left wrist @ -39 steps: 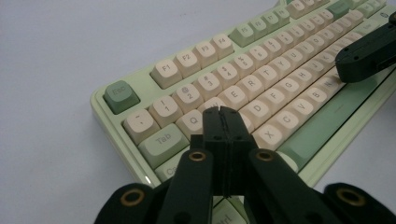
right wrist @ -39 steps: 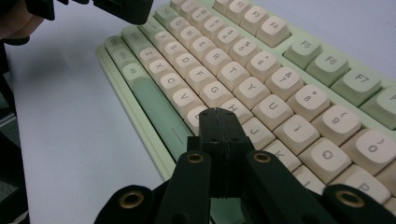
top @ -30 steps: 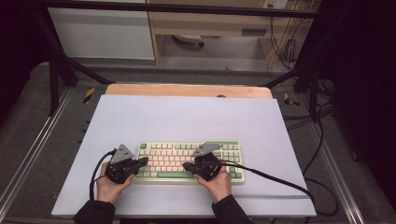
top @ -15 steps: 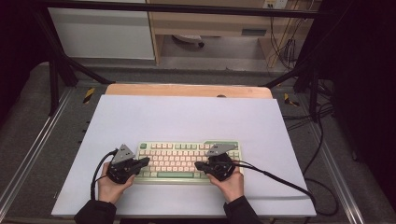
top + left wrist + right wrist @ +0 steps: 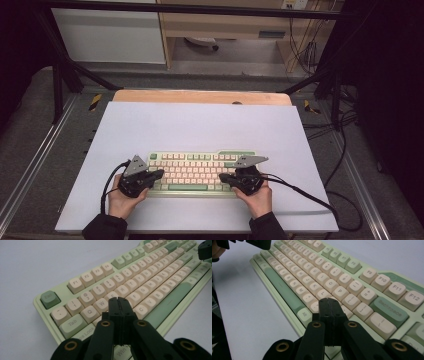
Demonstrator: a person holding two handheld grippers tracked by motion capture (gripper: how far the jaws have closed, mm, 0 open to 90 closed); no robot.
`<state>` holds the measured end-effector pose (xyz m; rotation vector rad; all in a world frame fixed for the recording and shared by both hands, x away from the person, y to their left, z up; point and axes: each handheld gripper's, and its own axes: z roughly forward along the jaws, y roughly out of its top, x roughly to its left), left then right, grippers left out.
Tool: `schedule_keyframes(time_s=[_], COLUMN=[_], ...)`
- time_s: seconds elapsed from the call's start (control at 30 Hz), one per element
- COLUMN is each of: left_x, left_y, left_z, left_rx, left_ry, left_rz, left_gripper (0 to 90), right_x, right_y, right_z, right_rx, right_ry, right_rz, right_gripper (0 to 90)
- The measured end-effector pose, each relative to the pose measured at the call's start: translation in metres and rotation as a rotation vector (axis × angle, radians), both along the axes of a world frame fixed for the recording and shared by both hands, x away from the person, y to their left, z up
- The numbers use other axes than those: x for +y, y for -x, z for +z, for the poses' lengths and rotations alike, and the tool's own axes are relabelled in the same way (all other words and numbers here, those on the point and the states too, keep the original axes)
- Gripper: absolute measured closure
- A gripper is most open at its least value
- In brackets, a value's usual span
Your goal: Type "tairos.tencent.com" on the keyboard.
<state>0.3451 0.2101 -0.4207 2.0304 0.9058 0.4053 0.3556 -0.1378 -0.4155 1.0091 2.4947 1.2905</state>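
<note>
A pale green keyboard point(image 5: 200, 170) with cream and green keys lies near the front of the white table top. My left gripper point(image 5: 159, 174) hovers over the keyboard's left end, jaws shut with nothing between them. In the left gripper view its tips point(image 5: 119, 300) sit over the keyboard point(image 5: 140, 285) near the W, E and S keys. My right gripper point(image 5: 223, 177) is over the keyboard's right part, also shut and empty. In the right gripper view its tips point(image 5: 328, 301) hang above the lower right letter rows of the keyboard point(image 5: 322, 272), close to the Alt key point(image 5: 305, 314).
The white table top point(image 5: 200, 125) lies on a wooden board point(image 5: 200, 96) inside a black frame. Cables point(image 5: 320, 200) trail from the grippers off the right side. The other gripper point(image 5: 205, 250) shows at the far corner of the left gripper view.
My right gripper has slid to the right along the keyboard, from its middle toward its right part. The left gripper has stayed put.
</note>
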Motion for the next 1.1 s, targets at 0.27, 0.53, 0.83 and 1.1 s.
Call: schedule_keyframes(time_s=[0.27, 0.53, 0.83, 1.1], left_x=[-0.013, -0.025, -0.035, -0.035], left_y=[-0.001, -0.002, -0.002, -0.001], left_z=[-0.004, -0.008, -0.012, -0.012], left_rx=[0.011, 0.022, 0.028, 0.024], left_ry=[-0.014, -0.03, -0.039, -0.043], left_rz=[-0.028, -0.054, -0.075, -0.078], left_gripper=[90.0, 90.0, 89.9, 89.9], right_x=[-0.012, -0.017, -0.019, -0.019], right_y=[0.004, 0.005, 0.005, 0.006], right_z=[-0.002, -0.003, -0.003, -0.003], right_rx=[0.005, 0.007, 0.004, 0.005], right_ry=[-0.014, -0.02, -0.024, -0.023], right_rz=[-0.016, -0.025, -0.03, -0.03], right_gripper=[90.0, 90.0, 90.0, 90.0])
